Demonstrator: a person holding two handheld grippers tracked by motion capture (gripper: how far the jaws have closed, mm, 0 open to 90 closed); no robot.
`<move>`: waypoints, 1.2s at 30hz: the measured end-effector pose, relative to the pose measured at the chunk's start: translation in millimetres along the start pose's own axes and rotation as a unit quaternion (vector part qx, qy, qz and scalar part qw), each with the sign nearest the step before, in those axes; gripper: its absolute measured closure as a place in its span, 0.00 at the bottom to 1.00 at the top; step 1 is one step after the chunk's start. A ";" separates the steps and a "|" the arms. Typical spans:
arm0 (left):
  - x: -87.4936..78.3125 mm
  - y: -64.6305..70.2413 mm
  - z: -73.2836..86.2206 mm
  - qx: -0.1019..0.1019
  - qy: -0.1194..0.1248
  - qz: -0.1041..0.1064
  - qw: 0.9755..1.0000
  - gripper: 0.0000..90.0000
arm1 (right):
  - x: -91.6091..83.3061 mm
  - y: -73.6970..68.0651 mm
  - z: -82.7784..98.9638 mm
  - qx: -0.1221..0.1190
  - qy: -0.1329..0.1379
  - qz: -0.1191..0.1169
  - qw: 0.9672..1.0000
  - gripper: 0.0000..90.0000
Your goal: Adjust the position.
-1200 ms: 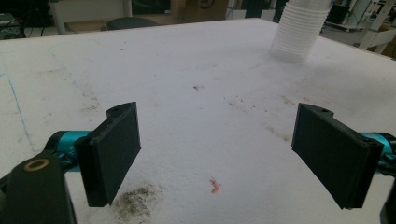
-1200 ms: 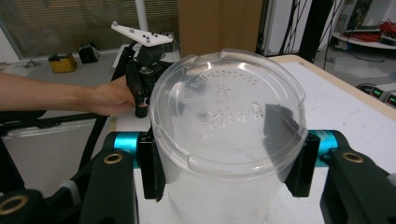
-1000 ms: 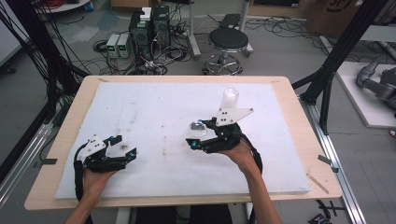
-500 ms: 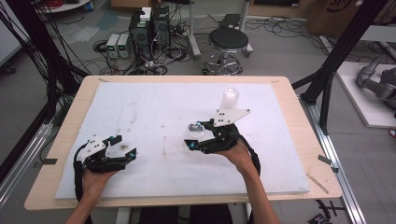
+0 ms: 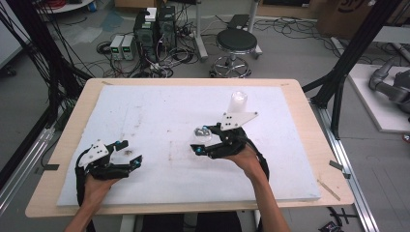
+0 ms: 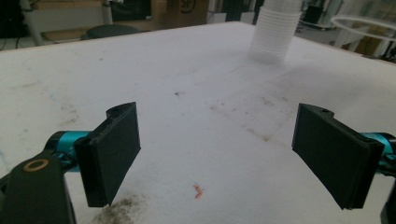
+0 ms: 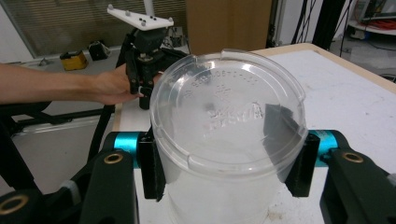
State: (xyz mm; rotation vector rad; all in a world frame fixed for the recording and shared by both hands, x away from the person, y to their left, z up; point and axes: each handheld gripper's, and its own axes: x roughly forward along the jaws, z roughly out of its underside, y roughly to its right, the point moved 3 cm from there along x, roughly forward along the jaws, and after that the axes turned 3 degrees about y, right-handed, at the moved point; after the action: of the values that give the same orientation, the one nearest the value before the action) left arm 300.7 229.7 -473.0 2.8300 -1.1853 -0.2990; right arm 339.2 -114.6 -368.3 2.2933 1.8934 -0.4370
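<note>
My right gripper is shut on a clear plastic cup just above the middle of the white board. In the right gripper view the cup is clamped between both black pads, its embossed round base facing the camera. My left gripper rests near the board's front left. Its jaws stand open over bare board. A stack of clear cups stands upright at the back, right of centre, beyond the right gripper. It also appears far off in the left gripper view.
The white foam board covers most of the wooden table and has dark smudges and a small red mark near the left gripper. A stool and electronics boxes stand on the floor beyond the far edge.
</note>
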 end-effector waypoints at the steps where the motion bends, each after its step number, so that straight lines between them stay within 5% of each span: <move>1: 0.0 0.0 0.0 0.000 0.000 0.000 1.000 0.17 | 0.0 0.0 0.0 0.000 0.000 0.000 1.000 0.49; 5: -2.0 2.3 -14.1 0.024 0.008 0.026 0.999 0.17 | 0.6 0.0 0.0 -0.003 -0.001 -0.004 1.000 0.49; 10: -0.7 5.8 -35.7 0.059 0.006 0.076 0.995 0.17 | 0.2 -0.6 -0.8 -0.005 0.000 -0.009 1.000 0.50; 21: 19.3 23.4 -65.7 0.072 0.009 0.161 0.984 0.17 | 1.4 -2.6 -5.2 -0.015 0.004 -0.027 1.000 0.50; 36: 79.4 72.2 -71.1 0.071 0.023 0.274 0.959 0.17 | 4.0 -6.5 -10.6 -0.010 0.034 -0.068 0.997 0.50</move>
State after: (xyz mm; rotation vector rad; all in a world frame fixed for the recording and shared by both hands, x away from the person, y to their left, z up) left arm 318.9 121.0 -406.5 2.4493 -1.9690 -0.1149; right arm 334.9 -106.4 -359.0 2.2023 2.0836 -0.3571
